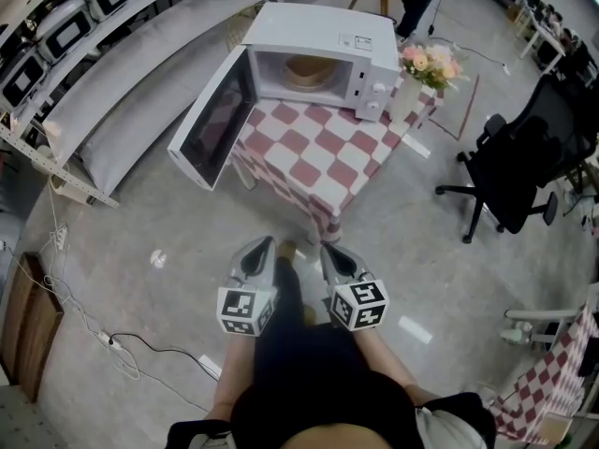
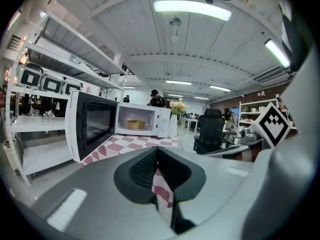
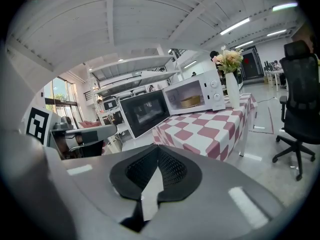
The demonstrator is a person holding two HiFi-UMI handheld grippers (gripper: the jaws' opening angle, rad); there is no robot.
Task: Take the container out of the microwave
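A grey left gripper (image 1: 265,244) and right gripper (image 1: 329,249) are held empty, jaws pressed together, well short of the red-and-white checked table (image 1: 318,148). The tan round container (image 1: 305,69) is seen inside the white microwave (image 1: 323,40), whose open door (image 1: 213,120) could be knocked by a gripper brought in too wide.

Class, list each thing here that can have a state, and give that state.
microwave door: wide open.
container: inside the microwave, untouched.
left tool: shut, empty.
right tool: shut, empty.
vase of flowers: upright on the table.
office chair: unoccupied.
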